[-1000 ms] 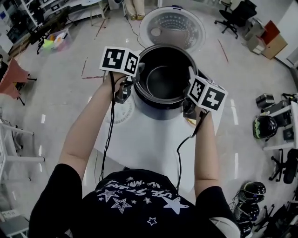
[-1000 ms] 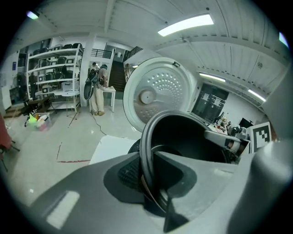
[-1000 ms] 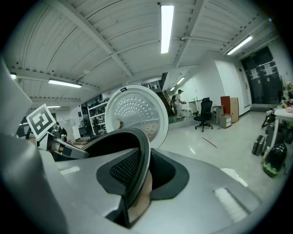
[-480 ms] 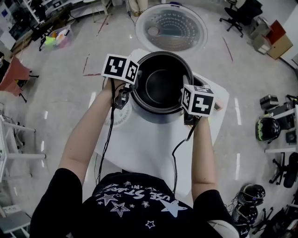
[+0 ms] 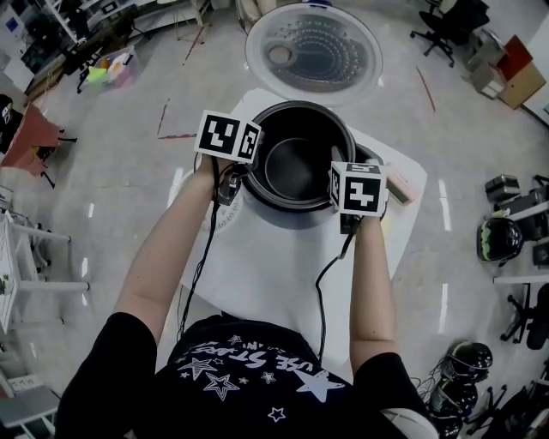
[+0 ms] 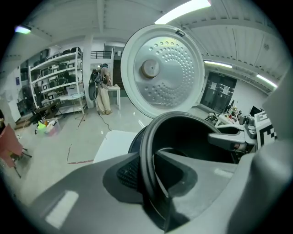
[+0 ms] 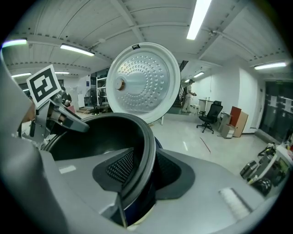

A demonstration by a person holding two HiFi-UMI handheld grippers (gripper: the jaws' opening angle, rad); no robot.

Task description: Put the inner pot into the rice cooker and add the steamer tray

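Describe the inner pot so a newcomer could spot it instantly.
Find the white table in the middle of the floor; the rice cooker stands at its far end with its round lid raised. The inner pot is the dark, deep bowl in the cooker's mouth, unlike the pale dimpled lid behind it.

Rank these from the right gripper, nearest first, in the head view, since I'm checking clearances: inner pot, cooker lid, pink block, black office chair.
1. inner pot: rim between the right gripper's jaws, which have just been opening.
2. pink block: on the table, just to its right.
3. cooker lid: open, beyond the pot.
4. black office chair: far off, upper right.
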